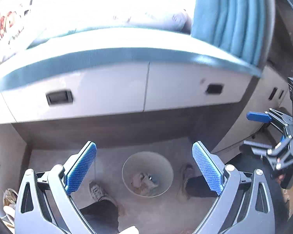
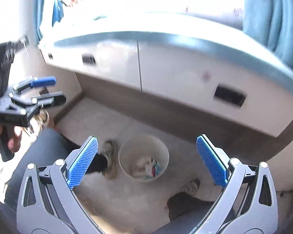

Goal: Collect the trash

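Observation:
A pale round waste bin (image 1: 147,173) stands on the floor below me, with crumpled paper and wrappers (image 1: 144,181) lying in its bottom. It shows in the right wrist view too, the bin (image 2: 143,158) holding mixed trash (image 2: 149,166). My left gripper (image 1: 144,165) hangs open high above the bin, nothing between its blue pads. My right gripper (image 2: 146,160) is also open and empty above the bin. Each gripper appears in the other's view: the right one (image 1: 254,130) at the far right, the left one (image 2: 56,89) at the far left, both open.
A desk with a blue-edged top (image 1: 127,56) and white drawer fronts (image 1: 107,93) stands just beyond the bin. A teal curtain (image 1: 234,15) hangs at the right. The person's shoes (image 1: 96,192) and dark trouser legs flank the bin. A hand (image 2: 11,138) holds the left gripper's handle.

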